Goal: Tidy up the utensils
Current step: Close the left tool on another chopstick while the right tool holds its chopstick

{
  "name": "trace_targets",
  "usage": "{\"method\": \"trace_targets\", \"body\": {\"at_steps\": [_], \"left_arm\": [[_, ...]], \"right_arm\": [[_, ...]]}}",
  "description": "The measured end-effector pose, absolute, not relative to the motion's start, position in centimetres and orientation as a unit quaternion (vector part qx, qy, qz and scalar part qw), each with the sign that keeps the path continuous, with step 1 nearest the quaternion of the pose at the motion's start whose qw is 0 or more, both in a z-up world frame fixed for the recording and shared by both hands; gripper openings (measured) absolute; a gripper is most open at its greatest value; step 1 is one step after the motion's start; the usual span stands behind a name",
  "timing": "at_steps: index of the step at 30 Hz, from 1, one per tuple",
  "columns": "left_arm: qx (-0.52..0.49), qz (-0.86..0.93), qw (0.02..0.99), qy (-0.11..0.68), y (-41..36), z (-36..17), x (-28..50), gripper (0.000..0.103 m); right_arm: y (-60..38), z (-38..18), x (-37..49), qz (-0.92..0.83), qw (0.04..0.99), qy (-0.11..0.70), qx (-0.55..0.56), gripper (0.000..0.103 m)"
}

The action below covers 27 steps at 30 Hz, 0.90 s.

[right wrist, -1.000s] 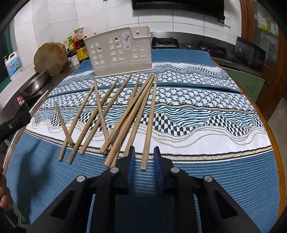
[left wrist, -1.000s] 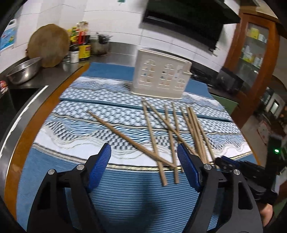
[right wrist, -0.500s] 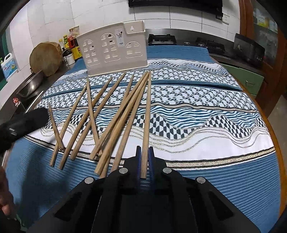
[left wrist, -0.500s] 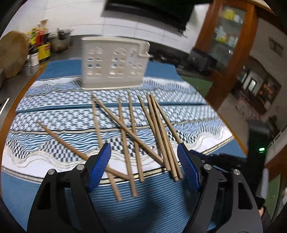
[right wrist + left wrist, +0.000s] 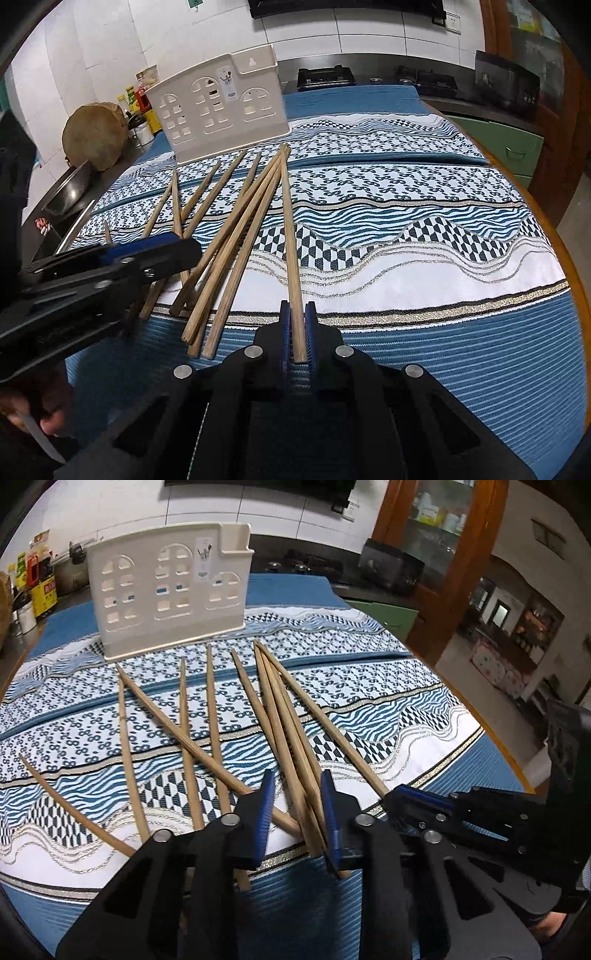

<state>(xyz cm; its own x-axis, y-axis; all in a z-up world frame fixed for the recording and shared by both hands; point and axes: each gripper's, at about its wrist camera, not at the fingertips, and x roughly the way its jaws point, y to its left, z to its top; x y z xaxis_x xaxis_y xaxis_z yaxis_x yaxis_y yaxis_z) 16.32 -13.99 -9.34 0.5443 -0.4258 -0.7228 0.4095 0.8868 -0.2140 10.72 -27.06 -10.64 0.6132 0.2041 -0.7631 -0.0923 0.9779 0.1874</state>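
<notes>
Right wrist: right claw [image 5: 297, 332] clamps one chopstick [image 5: 290, 236] | left claw [image 5: 295, 805] parted around chopstick bundle [image 5: 284, 731]

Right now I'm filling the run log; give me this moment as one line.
right gripper: shut on chopstick | left gripper: open around chopstick bundle | holder: upright, no chopsticks visible inside

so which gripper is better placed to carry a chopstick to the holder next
Right. The right gripper is already shut on a single chopstick. The left gripper is only straddling several, not closed. The holder stands straight ahead.
</notes>
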Motion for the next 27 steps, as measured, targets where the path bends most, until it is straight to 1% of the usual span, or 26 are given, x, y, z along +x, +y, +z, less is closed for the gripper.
{"method": "trace_targets", "body": {"at_steps": [3, 17, 18, 20, 27], "left_arm": [[-0.009, -0.236, 0.876, 0.42, -14.2, -9.7, 16.6, 0.018], [-0.001, -0.229, 0.867, 0.443, -15.3, -11.1, 17.4, 0.018], [-0.002, -0.229, 0.868, 0.441, -15.4, -11.1, 17.4, 0.018], [-0.002, -0.23, 0.868, 0.441, -15.4, -11.1, 17.4, 0.012], [-0.013, -0.233, 0.869, 0.437, -14.7, -10.7, 16.9, 0.009]], "right_arm": [[-27.2, -10.6, 10.7, 0.085, 0.895, 0.432, 0.069, 0.009], [-27.3, -10.7, 10.8, 0.087, 0.895, 0.432, 0.071, 0.009], [-27.3, -10.7, 10.8, 0.087, 0.895, 0.432, 0.071, 0.009], [-27.3, -10.7, 10.8, 0.087, 0.895, 0.432, 0.072, 0.009], [-27.2, -10.6, 10.8, 0.086, 0.896, 0.43, 0.07, 0.007]]}}
